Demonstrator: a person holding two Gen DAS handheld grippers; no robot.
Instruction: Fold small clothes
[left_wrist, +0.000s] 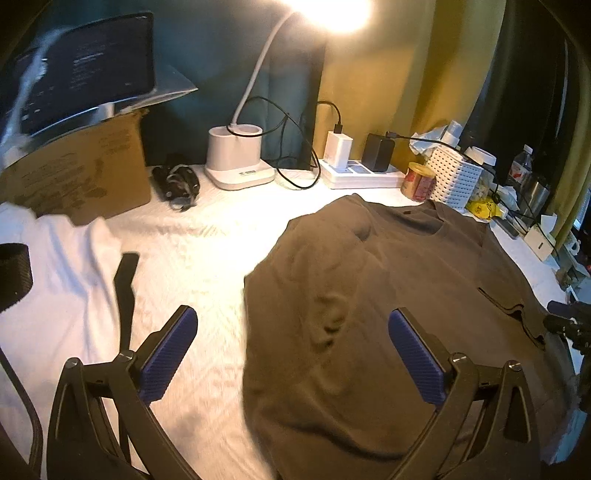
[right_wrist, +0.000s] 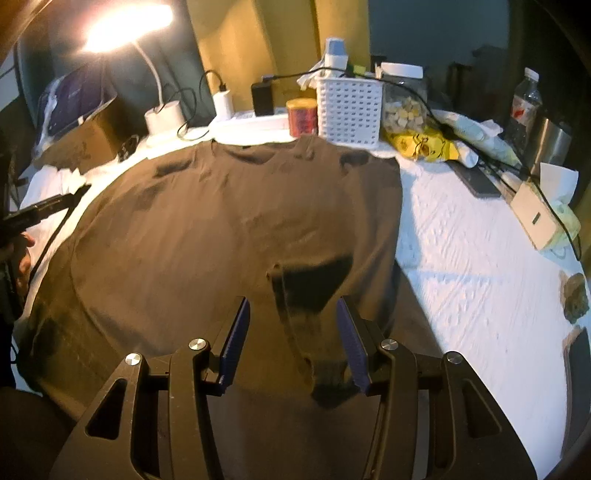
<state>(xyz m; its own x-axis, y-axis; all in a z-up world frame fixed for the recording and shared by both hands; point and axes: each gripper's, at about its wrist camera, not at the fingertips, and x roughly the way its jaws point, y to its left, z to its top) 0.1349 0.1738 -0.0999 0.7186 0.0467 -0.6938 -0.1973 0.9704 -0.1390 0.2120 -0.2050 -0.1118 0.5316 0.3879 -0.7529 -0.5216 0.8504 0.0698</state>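
Brown shirt (right_wrist: 229, 229) flat on counter (right_wrist: 461, 266), collar at 12 o'clock. Left tongs (left_wrist: 291, 354) wide apart, empty; right tongs (right_wrist: 293, 341) parted around folded sleeve. Risk: pinching both layers, dragging shirt crooked.

Likely home, desk lamp (left_wrist: 236, 147), chargers (left_wrist: 338, 147)

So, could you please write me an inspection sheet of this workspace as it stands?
Surface: white textured cloth covers the table.
Job's things: brown T-shirt spread flat, one sleeve folded in; white garment at the left.
Clutter: cardboard box, white basket, red can, yellow packet, water bottle, tissue box.
Grippers: left gripper open, holding nothing; right gripper open above the folded sleeve.
Cables: black leads loop around the desk lamp and power strip.
Surroundings: screen, dark wall, yellow curtain.
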